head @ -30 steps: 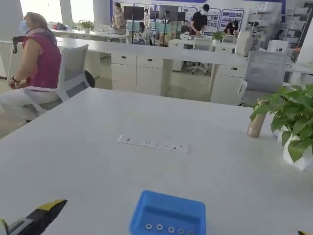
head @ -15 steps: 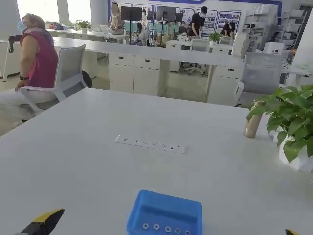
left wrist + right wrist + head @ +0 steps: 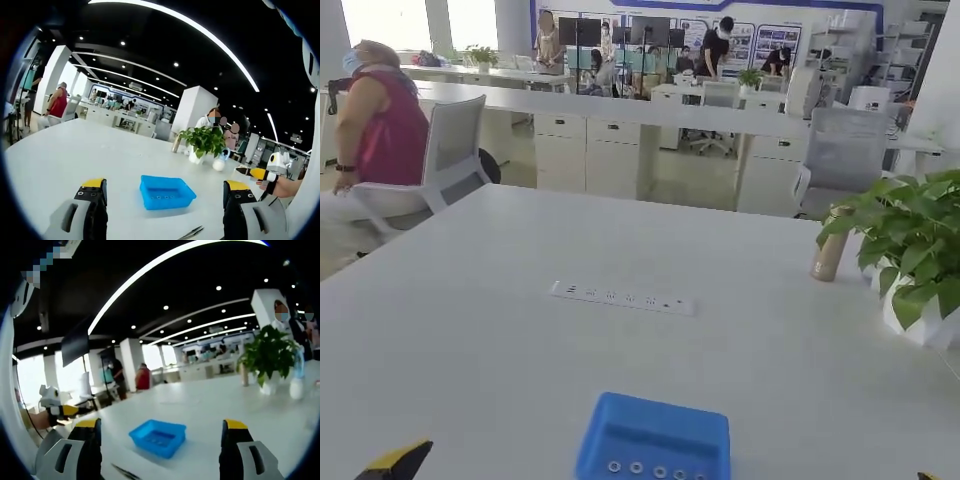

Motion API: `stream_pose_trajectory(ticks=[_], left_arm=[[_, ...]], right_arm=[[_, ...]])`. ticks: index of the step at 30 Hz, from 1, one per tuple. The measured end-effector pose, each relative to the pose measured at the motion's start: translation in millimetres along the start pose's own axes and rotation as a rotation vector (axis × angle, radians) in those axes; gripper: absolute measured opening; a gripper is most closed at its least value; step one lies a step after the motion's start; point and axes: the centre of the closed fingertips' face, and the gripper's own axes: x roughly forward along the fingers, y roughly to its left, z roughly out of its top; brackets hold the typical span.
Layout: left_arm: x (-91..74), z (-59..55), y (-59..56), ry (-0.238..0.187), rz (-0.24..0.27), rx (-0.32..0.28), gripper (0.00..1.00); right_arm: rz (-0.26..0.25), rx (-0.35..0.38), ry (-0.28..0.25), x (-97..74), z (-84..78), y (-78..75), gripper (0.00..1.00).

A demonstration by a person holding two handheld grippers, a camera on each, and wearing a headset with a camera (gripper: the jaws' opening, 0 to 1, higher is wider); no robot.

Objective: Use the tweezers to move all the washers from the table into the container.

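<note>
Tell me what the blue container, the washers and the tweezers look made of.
Container: likely plastic, uniform matte blue, moulded rim. Washers: probably metal, small pale grey rings, slightly shiny. Tweezers: seemingly metal, thin dark prongs; too small to be sure.

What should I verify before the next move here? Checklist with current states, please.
1. Left gripper free: ok. Its jaws stand wide apart with nothing between them.
2. Right gripper free: ok. Its jaws are wide apart and empty.
3. Tweezers in hand: not ok. They lie on the table, nearer the person than the container, and neither gripper holds them.
4. Container placed right: ok. It sits flat and upright on the table.
5. Washers all moved: cannot tell. A row lies inside the container, but the table's near edge is cut off in the head view.
</note>
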Motion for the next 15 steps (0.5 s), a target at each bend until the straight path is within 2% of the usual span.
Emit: stream_pose_trajectory(ticks=[11, 15], left_arm=[[-8.5, -2.6, 5.7, 0.002, 0.020, -0.012, 0.99], [-10.0, -4.6, 9.5, 0.015, 0.032, -0.009, 0.99]], right_arm=[[0.016, 0.013, 0.016, 4.4, -3.1, 3.6, 0.99], [0.019, 0.008, 0.021, 5.5, -4.1, 4.8, 0.99]])
